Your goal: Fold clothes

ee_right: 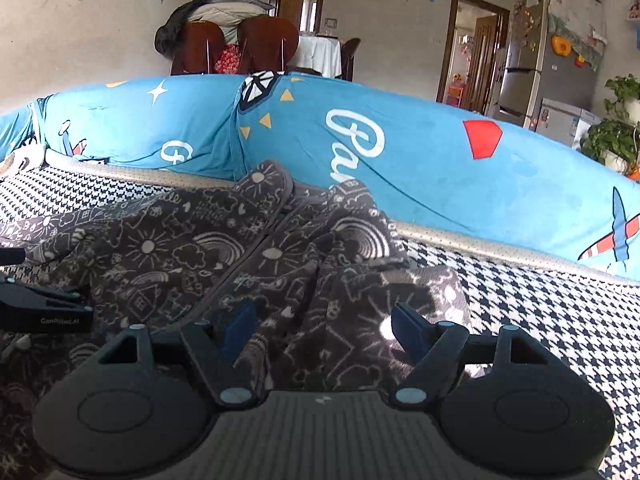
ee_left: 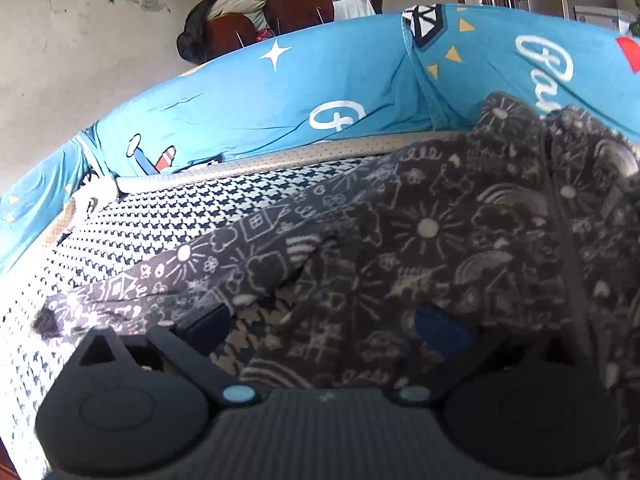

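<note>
Lying rumpled on a black-and-white houndstooth seat cover point(ee_right: 540, 300), a dark grey garment point(ee_right: 192, 248) printed with white doodles of suns, rainbows, clouds and houses is seen in both views. A line of piping is traced down its front, and a collar-like edge is propped at twelve o'clock against the blue cartoon-print cushion cover point(ee_right: 420, 168) behind it. In the left wrist view a sleeve is stretched out toward nine o'clock, where its cuff point(ee_left: 50, 322) is laid flat on the houndstooth.

The left gripper point(ee_left: 320, 326) is held low over the garment point(ee_left: 440, 232) with its fingers spread wide and nothing pinched between them; a strip of houndstooth is exposed beside the left finger. The right gripper point(ee_right: 324, 330) is likewise spread apart, with wrinkled fabric lying between the fingertips but not clamped.

Only in the right wrist view is the bare seat shown at three o'clock of the garment, along with a refrigerator point(ee_right: 536, 60) and potted plants point(ee_right: 616, 128) farther back. The left gripper's dark body is also caught there, at the nine o'clock edge.
</note>
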`<state>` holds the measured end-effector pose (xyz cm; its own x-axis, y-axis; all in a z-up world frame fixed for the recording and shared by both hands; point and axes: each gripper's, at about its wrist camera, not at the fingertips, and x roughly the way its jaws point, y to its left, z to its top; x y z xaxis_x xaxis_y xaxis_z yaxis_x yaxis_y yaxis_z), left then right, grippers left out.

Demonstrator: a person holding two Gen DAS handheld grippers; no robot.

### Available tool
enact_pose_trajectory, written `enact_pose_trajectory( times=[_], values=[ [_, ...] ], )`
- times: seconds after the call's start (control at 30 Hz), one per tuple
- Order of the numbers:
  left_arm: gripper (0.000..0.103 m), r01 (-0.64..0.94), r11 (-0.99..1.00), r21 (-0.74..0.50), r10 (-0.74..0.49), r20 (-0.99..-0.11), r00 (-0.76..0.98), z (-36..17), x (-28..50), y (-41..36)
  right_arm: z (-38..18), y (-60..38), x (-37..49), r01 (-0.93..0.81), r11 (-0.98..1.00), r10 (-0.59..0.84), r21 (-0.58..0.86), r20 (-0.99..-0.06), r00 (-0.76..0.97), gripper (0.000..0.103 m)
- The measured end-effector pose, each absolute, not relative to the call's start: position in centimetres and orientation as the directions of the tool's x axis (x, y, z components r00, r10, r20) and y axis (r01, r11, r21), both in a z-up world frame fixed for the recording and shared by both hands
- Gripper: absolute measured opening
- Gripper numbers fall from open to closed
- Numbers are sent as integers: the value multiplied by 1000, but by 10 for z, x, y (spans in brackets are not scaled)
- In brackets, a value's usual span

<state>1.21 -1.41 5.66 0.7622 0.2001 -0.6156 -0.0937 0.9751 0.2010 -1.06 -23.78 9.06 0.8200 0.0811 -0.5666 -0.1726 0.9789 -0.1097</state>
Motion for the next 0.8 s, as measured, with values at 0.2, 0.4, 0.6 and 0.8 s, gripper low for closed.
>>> enact_pose_trajectory(
  times=[0.2,0.4,0.6,0.8],
  values=[
    [103,-65,989,130,129,-575,808,81,-8,-19,96,-246,-15,-155,987,98,-54,-561,822,75],
    [103,-47,997,55,70,-579,812,100,-20,-22,105,-250,-21,-184,983,158,6,-543,825,75],
    [103,20,1000,-16,-26,-581,814,119,-27,-39,115,-255,-21,-216,976,203,37,-523,828,75],
    [103,82,984,-155,-157,-569,807,148,-28,-49,123,-279,-8,-169,980,199,105,-525,827,75]
  ],
)
